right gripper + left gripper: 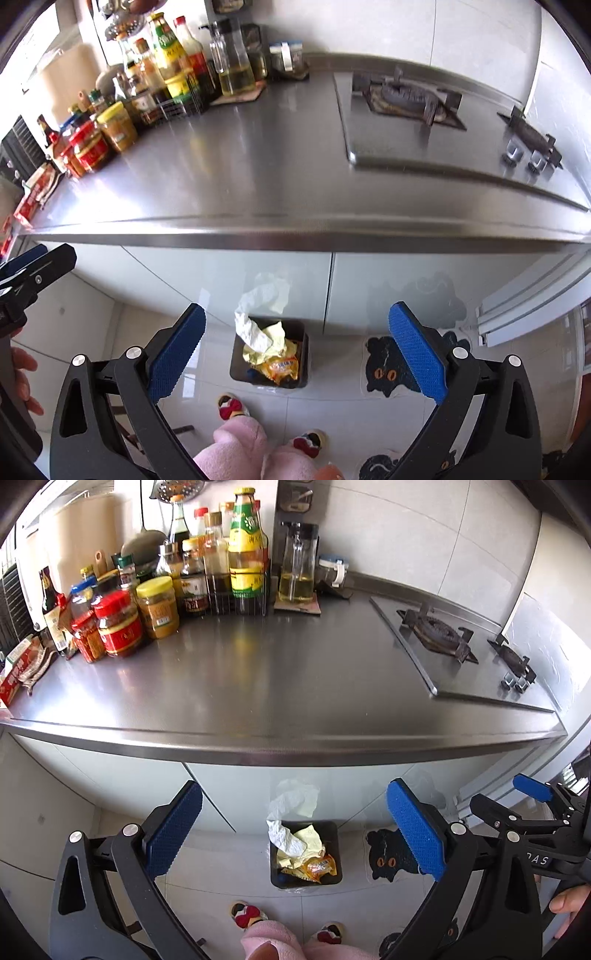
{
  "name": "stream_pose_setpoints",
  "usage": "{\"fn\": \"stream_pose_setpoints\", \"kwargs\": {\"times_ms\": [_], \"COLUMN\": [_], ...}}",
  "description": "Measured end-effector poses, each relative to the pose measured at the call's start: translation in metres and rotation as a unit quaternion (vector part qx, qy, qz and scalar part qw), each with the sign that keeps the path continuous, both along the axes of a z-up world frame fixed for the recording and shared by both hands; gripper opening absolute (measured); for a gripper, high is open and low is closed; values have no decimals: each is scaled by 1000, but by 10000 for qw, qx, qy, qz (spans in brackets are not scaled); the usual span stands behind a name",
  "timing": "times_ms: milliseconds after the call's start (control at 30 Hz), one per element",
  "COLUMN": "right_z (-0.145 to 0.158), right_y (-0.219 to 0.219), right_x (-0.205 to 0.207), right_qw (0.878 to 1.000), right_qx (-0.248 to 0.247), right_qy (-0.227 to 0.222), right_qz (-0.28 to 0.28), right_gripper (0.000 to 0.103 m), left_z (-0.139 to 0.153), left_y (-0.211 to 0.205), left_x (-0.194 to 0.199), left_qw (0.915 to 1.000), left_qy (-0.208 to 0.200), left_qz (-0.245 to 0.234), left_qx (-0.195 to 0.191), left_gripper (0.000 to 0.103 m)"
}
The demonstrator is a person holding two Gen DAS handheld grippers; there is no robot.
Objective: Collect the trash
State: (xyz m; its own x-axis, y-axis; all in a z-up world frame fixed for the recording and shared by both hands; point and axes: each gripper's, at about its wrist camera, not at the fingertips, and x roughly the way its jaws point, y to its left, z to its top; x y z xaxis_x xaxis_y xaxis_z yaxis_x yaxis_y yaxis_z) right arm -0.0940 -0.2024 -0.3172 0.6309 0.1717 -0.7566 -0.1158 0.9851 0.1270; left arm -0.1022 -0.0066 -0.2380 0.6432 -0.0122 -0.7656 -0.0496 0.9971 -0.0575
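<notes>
Looking through the left wrist view, the left gripper (293, 830) stands with its jaws wide apart and nothing between them; low in the centre of the frame, the black bin (334, 829) on the floor holds crumpled tissue (284, 834) and a yellow snack wrapper (319, 867). In the right wrist view, the right gripper (297, 350) is likewise spread and empty above the same bin (304, 338). Such trash is probably light, soft and crushable; pinching a raised fold of tissue (251, 328) should hold best.
</notes>
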Motion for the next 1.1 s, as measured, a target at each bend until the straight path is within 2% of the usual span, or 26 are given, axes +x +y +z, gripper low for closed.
{"fn": "stream_pose_setpoints", "kwargs": {"times_ms": [133, 333, 533, 767, 1100], "right_z": [46, 111, 161, 184, 192], "right_y": [1, 5, -3, -11, -10], "right_x": [-4, -22, -37, -39, -39], "right_qw": [9994, 9936, 9860, 9826, 9824], "right_qx": [-57, -507, -398, -268, -255], "right_qy": [-331, -985, -1546, -1691, -1685], "right_qz": [-65, -225, -473, -717, -765], "right_gripper": [100, 100, 100, 100, 100], "left_z": [39, 89, 131, 153, 161], "left_y": [2, 8, 4, 0, -12], "left_x": [-8, -20, -28, -30, -25], "left_qw": [9993, 9970, 9932, 9898, 9897], "left_qy": [-256, -697, -1050, -1289, -1331], "left_qz": [149, 248, 385, 464, 282], "left_qx": [241, 219, 325, 389, 455], "left_gripper": [95, 95, 95, 95, 95]}}
